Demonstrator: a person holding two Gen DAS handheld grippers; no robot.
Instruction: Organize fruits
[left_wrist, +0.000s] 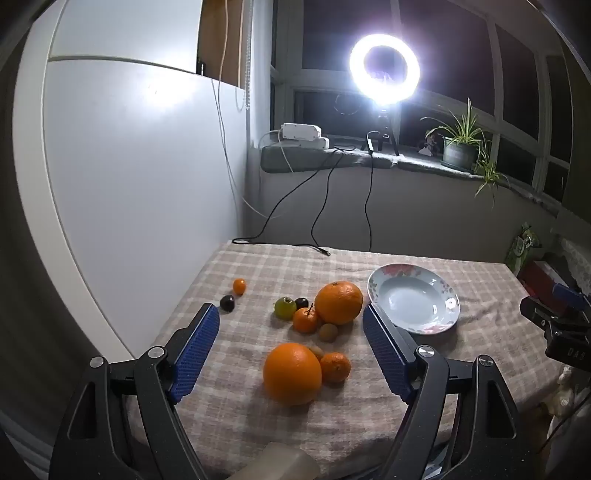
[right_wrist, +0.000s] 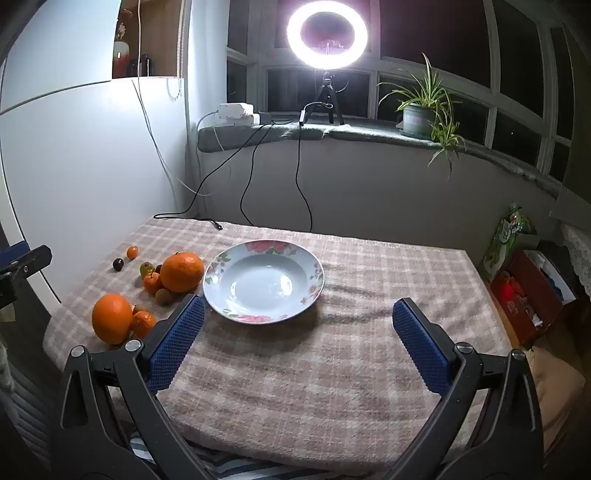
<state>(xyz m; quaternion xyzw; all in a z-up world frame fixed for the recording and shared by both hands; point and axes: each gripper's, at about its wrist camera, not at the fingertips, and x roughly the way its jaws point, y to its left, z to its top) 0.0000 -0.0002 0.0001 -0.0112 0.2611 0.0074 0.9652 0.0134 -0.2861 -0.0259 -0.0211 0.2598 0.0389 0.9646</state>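
Note:
Fruits lie on the checked cloth left of an empty flowered plate (left_wrist: 413, 299) (right_wrist: 263, 280). A near large orange (left_wrist: 292, 373) (right_wrist: 112, 323) touches a small tangerine (left_wrist: 335, 366) (right_wrist: 143, 323). A far large orange (left_wrist: 339, 302) (right_wrist: 181, 271) sits with a tangerine (left_wrist: 305, 319), a green fruit (left_wrist: 284, 307), a brown kiwi (left_wrist: 328, 332) and a dark plum (left_wrist: 301, 302). Further left lie a dark plum (left_wrist: 227, 303) and a tiny orange (left_wrist: 239, 286). My left gripper (left_wrist: 290, 314) is open above the fruits. My right gripper (right_wrist: 297, 306) is open, just before the plate.
A ring light (left_wrist: 384, 68) on a tripod, a potted plant (left_wrist: 460, 146) and white power boxes stand on the windowsill. Black cables (left_wrist: 317, 236) hang onto the table's far edge. A white cabinet (left_wrist: 140, 177) is at left. Boxes (right_wrist: 532, 295) sit right of the table.

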